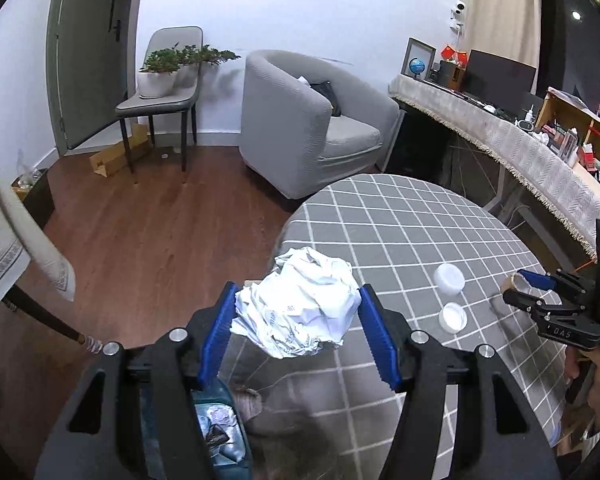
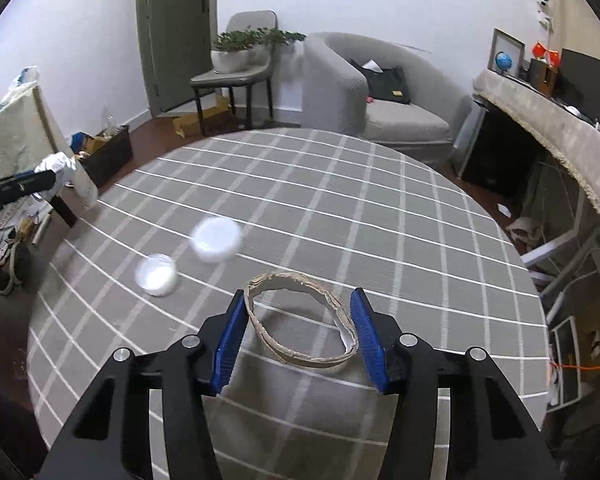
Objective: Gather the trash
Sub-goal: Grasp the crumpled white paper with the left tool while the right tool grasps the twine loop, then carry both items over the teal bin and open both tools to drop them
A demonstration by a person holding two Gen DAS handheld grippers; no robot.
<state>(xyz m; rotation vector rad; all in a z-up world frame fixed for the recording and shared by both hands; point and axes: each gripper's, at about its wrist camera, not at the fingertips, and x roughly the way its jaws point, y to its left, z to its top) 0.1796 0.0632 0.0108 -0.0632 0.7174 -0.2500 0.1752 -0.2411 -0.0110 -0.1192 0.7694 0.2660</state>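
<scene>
While left gripper [image 1: 295, 320] clamps crumpled paper [image 1: 300, 304] — right gripper [image 2: 300, 336] squeezes cardboard ring [image 2: 300, 316] over table [image 2: 340, 200].

A round table [image 2: 340, 200] covered with grey cloth with white grid lines carries two small round white plastic lids [image 2: 215, 239] [image 2: 157, 274], which lie near each other.

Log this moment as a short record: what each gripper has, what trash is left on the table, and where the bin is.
left gripper: shut on crumpled paper, at the table's edge
right gripper: shut on cardboard ring
left on table: two white plastic lids, side by side
bin: below left gripper, beside table, already holding trash
</scene>
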